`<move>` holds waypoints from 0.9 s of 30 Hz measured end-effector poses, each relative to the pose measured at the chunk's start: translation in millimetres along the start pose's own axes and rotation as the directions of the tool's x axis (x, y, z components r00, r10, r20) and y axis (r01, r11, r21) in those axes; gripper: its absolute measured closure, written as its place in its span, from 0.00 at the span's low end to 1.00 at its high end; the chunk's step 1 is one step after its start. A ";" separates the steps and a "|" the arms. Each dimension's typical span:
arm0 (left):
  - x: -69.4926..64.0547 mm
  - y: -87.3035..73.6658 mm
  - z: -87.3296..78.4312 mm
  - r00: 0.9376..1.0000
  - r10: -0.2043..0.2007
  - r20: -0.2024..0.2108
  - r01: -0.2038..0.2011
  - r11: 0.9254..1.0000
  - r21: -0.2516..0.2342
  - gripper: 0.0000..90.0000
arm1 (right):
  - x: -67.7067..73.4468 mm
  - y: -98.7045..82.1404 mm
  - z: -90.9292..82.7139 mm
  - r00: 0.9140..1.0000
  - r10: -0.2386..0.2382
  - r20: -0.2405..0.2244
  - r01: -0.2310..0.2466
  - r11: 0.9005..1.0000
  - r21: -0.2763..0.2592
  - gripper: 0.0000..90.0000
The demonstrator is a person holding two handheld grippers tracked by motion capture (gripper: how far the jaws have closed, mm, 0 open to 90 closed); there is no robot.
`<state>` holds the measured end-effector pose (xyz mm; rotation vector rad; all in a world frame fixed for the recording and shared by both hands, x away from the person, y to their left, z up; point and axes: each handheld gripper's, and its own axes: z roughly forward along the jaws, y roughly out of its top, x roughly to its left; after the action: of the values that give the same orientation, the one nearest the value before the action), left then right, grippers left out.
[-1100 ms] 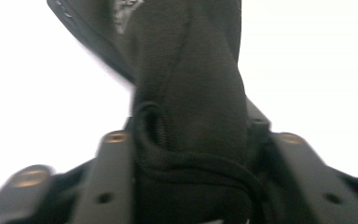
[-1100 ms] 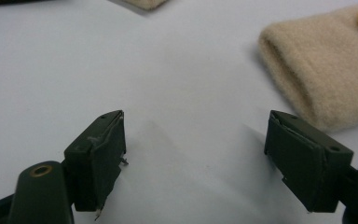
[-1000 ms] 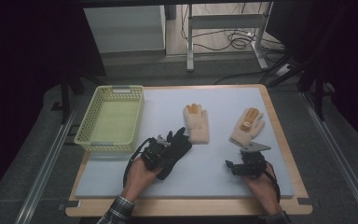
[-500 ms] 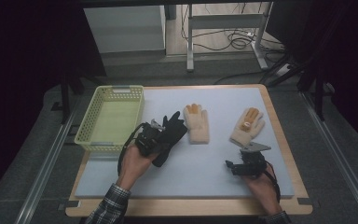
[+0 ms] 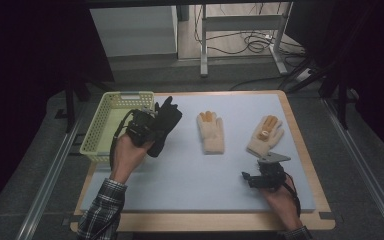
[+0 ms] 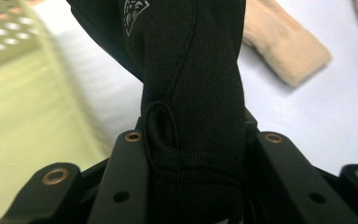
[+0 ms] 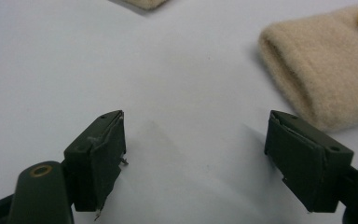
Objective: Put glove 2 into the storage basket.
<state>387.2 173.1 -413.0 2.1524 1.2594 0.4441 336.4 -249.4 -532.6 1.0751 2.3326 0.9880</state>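
Note:
A black glove (image 5: 164, 124) hangs in the air beside the yellow basket (image 5: 106, 126), with my left gripper (image 5: 147, 131) shut on it. In the left gripper view the black glove (image 6: 191, 93) is pinched at its cuff between the two jaws. Two cream gloves with orange fingertips lie flat on the pale blue mat: one (image 5: 211, 132) at the middle, one (image 5: 265, 135) to the right. My right gripper (image 5: 249, 178) rests low on the mat near the front right, open, nothing between its fingers. A cream glove cuff (image 7: 317, 79) lies just beyond its right jaw.
The yellow mesh basket stands at the table's left edge. The wooden table rim (image 5: 200, 221) frames the mat (image 5: 195, 175). Beyond the table are a metal stand's legs and cables (image 5: 245, 45) on the floor.
My left gripper has risen and moved left toward the basket, carrying the black glove off the mat. The right gripper has stayed where it was.

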 end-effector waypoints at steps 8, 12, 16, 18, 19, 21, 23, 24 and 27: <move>40.5 1.5 -15.4 0.995 -0.057 -0.087 0.056 0.998 -0.005 0.76 | 0.0 0.0 0.0 1.000 0.000 0.000 0.000 1.000 0.000 0.22; 62.0 -3.4 -19.9 0.989 -0.080 -0.125 0.081 0.997 -0.002 0.76 | 0.0 0.0 0.0 1.000 0.000 0.000 0.000 1.000 0.000 0.22; 85.0 -10.9 -22.7 0.980 -0.117 -0.162 0.119 0.993 0.002 0.76 | 0.0 0.0 0.1 1.000 0.000 0.000 0.000 1.000 0.000 0.22; 95.8 -15.3 -22.9 0.975 -0.131 -0.178 0.134 0.991 0.004 0.76 | 0.0 0.0 0.1 1.000 0.000 0.000 0.000 1.000 0.000 0.22; 100.7 -17.5 -22.5 0.973 -0.136 -0.187 0.139 0.990 0.006 0.76 | 0.0 0.0 0.1 1.000 0.000 0.000 0.000 1.000 0.000 0.22; 110.3 -21.8 -20.2 0.970 -0.143 -0.196 0.150 0.989 0.018 0.76 | 0.0 0.0 0.1 1.000 0.001 0.000 -0.001 1.000 0.000 0.22; 118.8 -26.0 -16.6 0.967 -0.154 -0.203 0.164 0.986 0.029 0.76 | 0.0 0.0 0.1 1.000 0.001 0.000 -0.001 1.000 0.000 0.22; 122.9 -27.8 -14.3 0.966 -0.159 -0.206 0.170 0.985 0.038 0.76 | 0.0 0.0 0.1 1.000 0.001 0.000 -0.001 1.000 0.000 0.22; 130.2 -31.4 -8.8 0.963 -0.172 -0.210 0.186 0.981 0.051 0.76 | 0.1 0.0 0.1 1.000 0.001 0.000 -0.001 1.000 0.000 0.22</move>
<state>425.6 300.8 -428.2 2.0666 1.5906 0.5630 336.4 -249.3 -532.7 1.0763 2.3321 0.9889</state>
